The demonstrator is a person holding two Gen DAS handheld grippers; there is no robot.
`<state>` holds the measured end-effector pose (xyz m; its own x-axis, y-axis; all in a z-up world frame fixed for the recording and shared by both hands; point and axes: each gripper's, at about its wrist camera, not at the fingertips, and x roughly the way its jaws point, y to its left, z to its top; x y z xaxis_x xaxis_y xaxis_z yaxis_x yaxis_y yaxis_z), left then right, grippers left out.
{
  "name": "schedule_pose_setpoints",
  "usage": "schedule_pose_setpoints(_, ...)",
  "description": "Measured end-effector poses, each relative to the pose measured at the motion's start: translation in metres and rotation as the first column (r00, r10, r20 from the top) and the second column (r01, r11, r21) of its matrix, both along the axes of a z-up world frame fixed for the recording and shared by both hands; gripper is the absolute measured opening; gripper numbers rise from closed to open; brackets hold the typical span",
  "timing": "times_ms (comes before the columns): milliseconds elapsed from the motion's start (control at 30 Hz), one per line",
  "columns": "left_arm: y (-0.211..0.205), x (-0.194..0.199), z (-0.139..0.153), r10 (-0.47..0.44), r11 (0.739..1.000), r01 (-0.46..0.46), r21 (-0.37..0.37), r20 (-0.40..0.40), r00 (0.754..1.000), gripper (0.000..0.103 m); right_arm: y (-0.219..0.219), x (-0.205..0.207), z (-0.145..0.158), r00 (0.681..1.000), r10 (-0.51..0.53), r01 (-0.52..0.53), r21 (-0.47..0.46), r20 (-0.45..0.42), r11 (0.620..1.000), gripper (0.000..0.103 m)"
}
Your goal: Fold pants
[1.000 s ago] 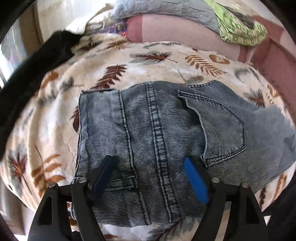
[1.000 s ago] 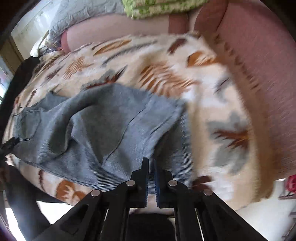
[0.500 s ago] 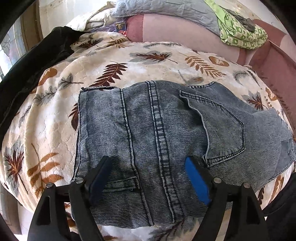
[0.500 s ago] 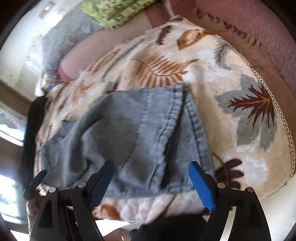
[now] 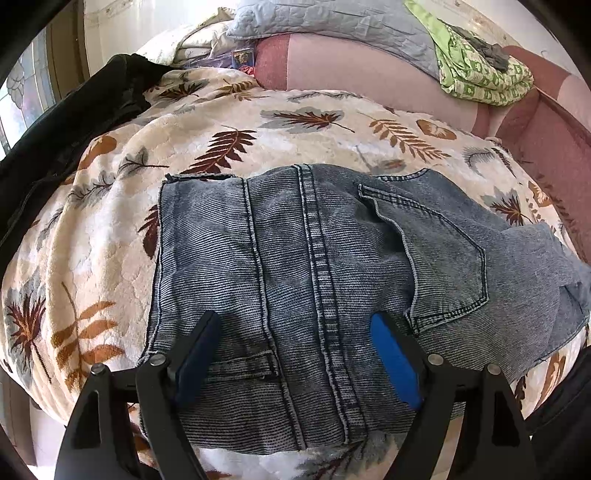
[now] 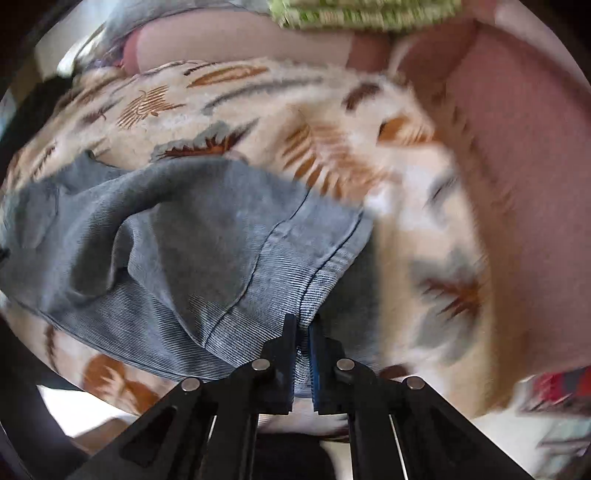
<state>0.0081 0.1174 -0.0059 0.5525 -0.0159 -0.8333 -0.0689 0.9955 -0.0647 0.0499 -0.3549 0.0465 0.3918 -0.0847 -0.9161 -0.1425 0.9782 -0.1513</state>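
Grey-blue denim pants [image 5: 317,266] lie on a leaf-patterned blanket, waistband toward me, back pocket at the right. My left gripper [image 5: 295,350] is open, its jaws spread over the waistband area without pinching it. In the right wrist view the pants [image 6: 192,240] lie bunched with a fold at the hem end. My right gripper [image 6: 303,332] is shut on the near edge of the pants' leg fabric. That view is motion-blurred.
The cream leaf-print blanket [image 5: 92,258] covers a pink sofa [image 5: 554,147]. A grey quilted cushion [image 5: 332,26] and a green patterned cloth [image 5: 480,74] lie at the back. A black garment [image 5: 66,122] lies at the left.
My right gripper was open half a second ago and has closed on the pants' leg edge. The left gripper has stayed open over the waistband, shifting only slightly.
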Motion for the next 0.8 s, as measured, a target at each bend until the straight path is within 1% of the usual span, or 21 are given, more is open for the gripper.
schedule_pose_setpoints(67,0.001,0.000,0.000,-0.001,1.000,0.001,-0.006,0.000,1.000,0.084,-0.011,0.000,0.013,1.000,-0.018,0.019,-0.026,0.022,0.999,0.006)
schedule_pose_setpoints(100,0.002,0.000,0.000,-0.001,1.000,0.001,-0.012,0.000,1.000,0.084,-0.017,0.001,0.015,0.999,-0.031,0.033,-0.061,0.034,0.998,0.006)
schedule_pose_setpoints(133,0.003,0.000,0.000,-0.002,1.000,0.002,-0.015,-0.002,1.000,0.084,-0.025,0.002,0.010,0.999,-0.042,0.042,-0.064,0.011,0.997,0.006)
schedule_pose_setpoints(200,0.003,0.001,0.000,-0.002,1.000,0.002,-0.020,-0.004,1.000,0.084,-0.042,0.002,-0.011,0.995,-0.078,0.079,0.011,-0.065,0.997,0.006)
schedule_pose_setpoints(233,0.003,0.002,0.000,-0.002,1.000,0.002,-0.021,-0.007,1.000,0.084,-0.053,0.000,-0.031,0.989,-0.105,0.108,0.027,-0.101,0.994,0.008)
schedule_pose_setpoints(267,0.003,0.002,-0.001,-0.003,1.000,0.002,-0.022,-0.009,1.000,0.084,-0.058,0.000,-0.041,0.987,-0.105,0.112,0.054,-0.124,0.992,0.009)
schedule_pose_setpoints(300,0.004,0.003,-0.001,-0.003,1.000,0.003,-0.024,-0.011,1.000,0.084,-0.064,-0.002,-0.047,0.986,-0.112,0.124,0.097,-0.127,0.988,0.009)
schedule_pose_setpoints(333,0.004,0.003,0.000,-0.006,1.000,0.005,-0.023,-0.015,1.000,0.084,-0.070,-0.004,-0.043,0.985,-0.137,0.151,0.134,-0.108,0.979,0.013)
schedule_pose_setpoints(367,0.005,0.004,0.000,-0.009,1.000,0.009,-0.023,-0.018,1.000,0.084,-0.074,-0.005,-0.038,0.982,-0.150,0.166,0.161,-0.112,0.973,0.017)
schedule_pose_setpoints(400,0.005,0.005,-0.001,-0.010,1.000,0.010,-0.023,-0.020,1.000,0.084,-0.077,-0.006,-0.030,0.984,-0.147,0.165,0.196,-0.105,0.967,0.030)
schedule_pose_setpoints(433,0.005,0.005,-0.001,-0.010,1.000,0.010,-0.024,-0.024,1.000,0.084,-0.079,-0.007,-0.017,0.985,-0.156,0.166,0.206,-0.068,0.964,0.051)
schedule_pose_setpoints(500,0.005,0.006,0.000,-0.008,1.000,0.007,-0.023,-0.025,1.000,0.084,-0.080,-0.013,0.002,0.983,-0.185,0.181,0.190,-0.001,0.965,0.069)
schedule_pose_setpoints(533,0.005,0.005,0.002,-0.002,1.000,0.001,-0.025,-0.026,1.000,0.084,-0.077,-0.017,0.015,0.983,-0.179,0.166,0.232,0.037,0.959,0.069)
schedule_pose_setpoints(567,0.006,0.004,0.006,0.010,1.000,-0.011,-0.025,-0.018,1.000,0.084,-0.074,-0.021,0.023,0.984,-0.172,0.152,0.284,0.046,0.947,0.069)
schedule_pose_setpoints(600,0.006,0.001,0.009,0.021,1.000,-0.021,-0.021,-0.008,1.000,0.084,-0.069,-0.024,0.029,0.984,-0.169,0.141,0.351,0.050,0.926,0.069)
schedule_pose_setpoints(633,0.007,-0.003,0.016,0.037,0.999,-0.037,-0.022,0.007,0.999,0.084,-0.062,-0.031,0.035,0.985,-0.166,0.129,0.428,0.051,0.895,0.069)
schedule_pose_setpoints(667,0.007,-0.008,0.023,0.042,0.998,-0.041,-0.037,0.030,0.999,0.084,-0.057,-0.031,0.036,0.986,-0.162,0.119,0.485,0.048,0.866,0.069)
schedule_pose_setpoints(700,0.007,-0.014,0.032,0.047,0.997,-0.043,-0.064,0.064,0.997,0.084,-0.049,-0.038,0.039,0.988,-0.152,0.103,0.561,0.041,0.821,0.070)
schedule_pose_setpoints(733,0.008,-0.023,0.043,0.073,0.993,-0.063,-0.101,0.101,0.992,0.084,-0.033,-0.040,0.037,0.992,-0.122,0.077,0.633,0.027,0.770,0.071)
schedule_pose_setpoints(767,0.010,-0.027,0.047,0.100,0.989,-0.086,-0.123,0.111,0.989,0.084,-0.023,-0.044,0.032,0.995,-0.102,0.064,0.655,0.019,0.753,0.071)
schedule_pose_setpoints(800,0.015,-0.035,0.050,0.159,0.976,-0.140,-0.167,0.104,0.982,0.084,-0.002,-0.043,0.026,0.998,-0.070,0.049,0.678,0.003,0.733,0.071)
